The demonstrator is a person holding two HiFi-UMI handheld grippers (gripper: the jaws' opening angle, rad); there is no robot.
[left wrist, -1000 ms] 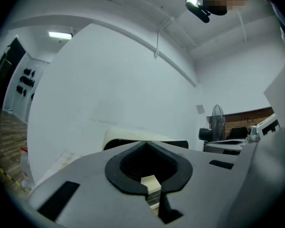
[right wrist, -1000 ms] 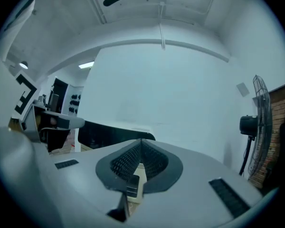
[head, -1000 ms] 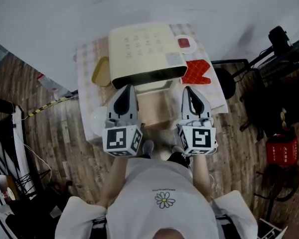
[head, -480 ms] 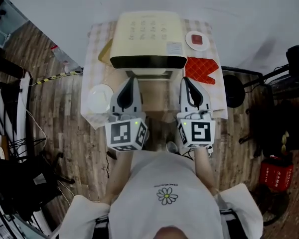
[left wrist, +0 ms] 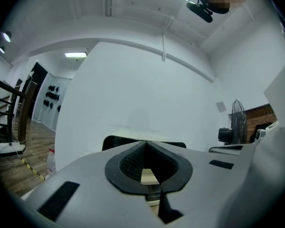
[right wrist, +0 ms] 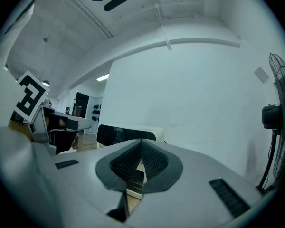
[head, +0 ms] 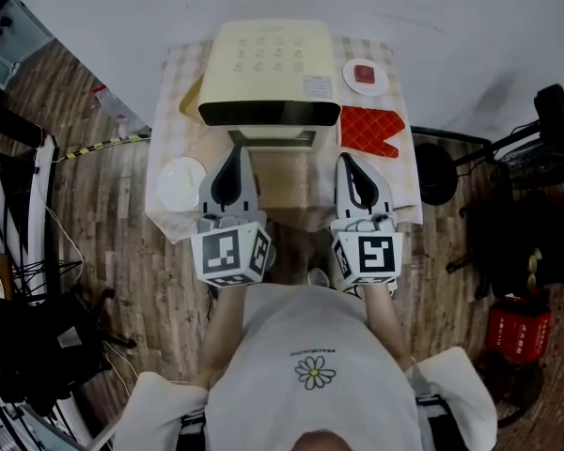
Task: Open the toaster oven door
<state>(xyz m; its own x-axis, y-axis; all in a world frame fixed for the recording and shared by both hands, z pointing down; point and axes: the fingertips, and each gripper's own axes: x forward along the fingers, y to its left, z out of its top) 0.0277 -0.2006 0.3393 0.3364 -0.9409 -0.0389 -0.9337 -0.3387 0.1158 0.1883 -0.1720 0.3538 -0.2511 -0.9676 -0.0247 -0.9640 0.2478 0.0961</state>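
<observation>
The person's white shirt fills the near bottom of the head view. Just beyond it, both marker cubes sit over the near edge of the counter (head: 164, 139), which is spread with a checked cloth.

The left gripper (head: 234, 153) and right gripper (head: 344, 161) lie side by side and parallel, pointing away from the person toward the toaster oven (head: 268, 59). In the left gripper view its fingers (left wrist: 128, 163) are clenched, tips meeting, with nothing between them. Only cloth and the oven's front show through the gap behind the tips. The right gripper view shows the same: the fingers (right wrist: 154, 161) are pressed together at the tip and hold nothing. Both tips stop short of the oven.

A white plate (head: 181, 182) rests near the counter's left edge, just beside the left gripper. A red oven mitt (head: 369, 130) lies toward the right edge, past the right gripper's tip.

The cream toaster oven stands in the middle of the counter's far edge. Its dark door (head: 269, 113) faces the person and sits flat against the front. A pale framed part juts out just below the door, and what it is cannot be told.

A yellow board (head: 190, 98) pokes out at the oven's left side. A small plate (head: 364, 75) with something red on it sits at the far right corner.
</observation>
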